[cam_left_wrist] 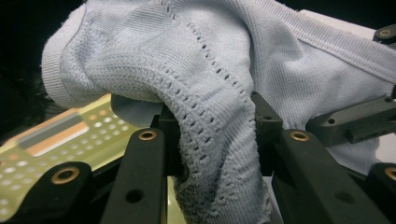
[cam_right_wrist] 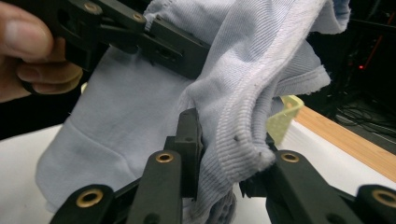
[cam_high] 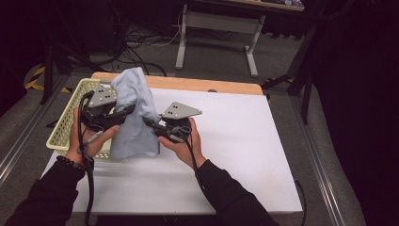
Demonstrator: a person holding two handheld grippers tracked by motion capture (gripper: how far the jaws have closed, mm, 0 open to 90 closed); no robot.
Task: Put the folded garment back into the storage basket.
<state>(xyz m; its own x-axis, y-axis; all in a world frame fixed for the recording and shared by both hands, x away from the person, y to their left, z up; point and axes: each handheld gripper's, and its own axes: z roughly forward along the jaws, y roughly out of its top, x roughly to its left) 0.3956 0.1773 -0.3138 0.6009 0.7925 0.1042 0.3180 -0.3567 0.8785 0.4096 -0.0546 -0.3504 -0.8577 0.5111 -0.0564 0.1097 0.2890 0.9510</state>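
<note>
**Ana:** Pale blue knitted garment [cam_high: 134, 110] first — from the high view, where is it?

**Ben:** Lifted over the left part of the white-topped table [cam_high: 235, 141], its lower edge hanging down close to the tabletop, right beside the pale yellow perforated plastic basket [cam_high: 70, 120]. The left hand-held gripper [cam_high: 123, 113] pinches it from one side, the right hand-held gripper [cam_high: 151, 123] from the other; the top bulges up between them.

**Ana:** And the left gripper view?

**Ben:** The jaws stand narrow, clamped on a bunched fold of the openwork knit [cam_left_wrist: 219, 140]. The basket [cam_left_wrist: 60, 140] lies below and to the left. The other gripper's jaw reaches in from the right edge.

**Ana:** Right gripper view?

**Ben:** Same story — jaws narrow, closed on a ribbed hem [cam_right_wrist: 238, 140] of the cloth. The left hand-held gripper [cam_right_wrist: 140, 32] grips higher up, with fingers [cam_right_wrist: 32, 46] of the person's hand at the far left. A corner of the basket [cam_right_wrist: 285, 112] peeks out behind the fabric, next to the table's wooden edge.

**Ana:** What could go wrong?

**Ben:** I'd judge both grips take only a thin bunch near an edge, so a sharp pull apart could let the soft knit slide out of one side. The dangling part could also drag or catch on the basket rim.

**Ana:** Any brand or writing?

**Ben:** None I can read, on cloth, basket or grippers.
</note>
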